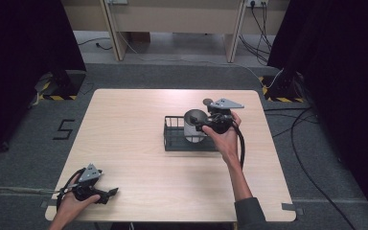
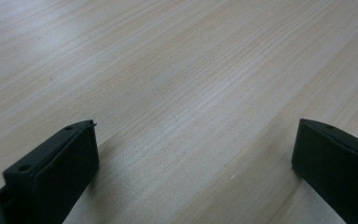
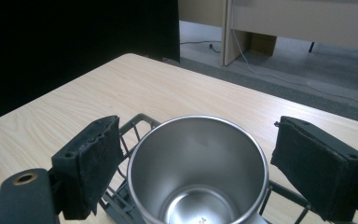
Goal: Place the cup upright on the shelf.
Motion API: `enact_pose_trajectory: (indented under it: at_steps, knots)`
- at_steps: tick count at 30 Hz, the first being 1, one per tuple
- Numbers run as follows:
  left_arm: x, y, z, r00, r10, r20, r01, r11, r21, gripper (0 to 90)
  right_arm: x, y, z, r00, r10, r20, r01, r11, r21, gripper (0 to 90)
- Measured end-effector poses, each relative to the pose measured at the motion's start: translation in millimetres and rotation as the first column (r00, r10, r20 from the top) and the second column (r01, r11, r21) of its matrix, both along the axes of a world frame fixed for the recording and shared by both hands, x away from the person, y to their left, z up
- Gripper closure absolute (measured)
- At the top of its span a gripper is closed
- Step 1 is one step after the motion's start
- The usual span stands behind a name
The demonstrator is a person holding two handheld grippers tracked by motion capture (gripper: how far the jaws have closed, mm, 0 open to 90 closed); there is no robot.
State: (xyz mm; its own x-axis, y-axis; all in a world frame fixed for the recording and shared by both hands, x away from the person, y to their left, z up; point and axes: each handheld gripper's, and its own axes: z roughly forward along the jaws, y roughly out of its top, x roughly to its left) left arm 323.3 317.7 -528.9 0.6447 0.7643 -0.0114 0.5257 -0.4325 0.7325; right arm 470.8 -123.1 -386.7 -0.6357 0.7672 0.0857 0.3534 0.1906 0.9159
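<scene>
A steel cup (image 1: 194,125) stands upright in a black wire basket (image 1: 173,140) right of the table's middle. My right gripper (image 1: 199,124) comes at it from the right, held in a hand. In the right gripper view the empty cup (image 3: 198,172) sits between the two pads of the right gripper (image 3: 199,123), which is open, with small gaps on both sides; the basket's rim (image 3: 136,122) shows behind the left pad. My left gripper (image 1: 108,194) rests near the table's front left corner. It is open over bare wood (image 2: 196,123), with nothing between its jaws.
The light wooden table (image 1: 129,115) stretches wide to the left of the basket. Dark curtains flank the table; cables (image 1: 311,143) run over the grey floor at the right. A wooden desk's legs (image 1: 112,33) stand behind the far edge.
</scene>
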Motion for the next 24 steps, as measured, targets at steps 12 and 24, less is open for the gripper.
enact_pose_trajectory:
  at_steps: [12, 24]
  knots:
    - [0.0, -0.1, 0.0, 1.0000, 0.001, 0.001, -0.001, 1.0000, 0.000, 0.0, -21.2, -6.2, 1.8, 0.9995, 0.005, 0.030, -0.005, 1.000, 0.019, 15.5]
    - [0.1, -0.1, -0.1, 1.0000, 0.001, 0.001, -0.001, 1.0000, 0.000, 0.0, -38.6, -10.7, -0.6, 0.9990, 0.014, 0.043, -0.016, 0.999, 0.035, 15.7]
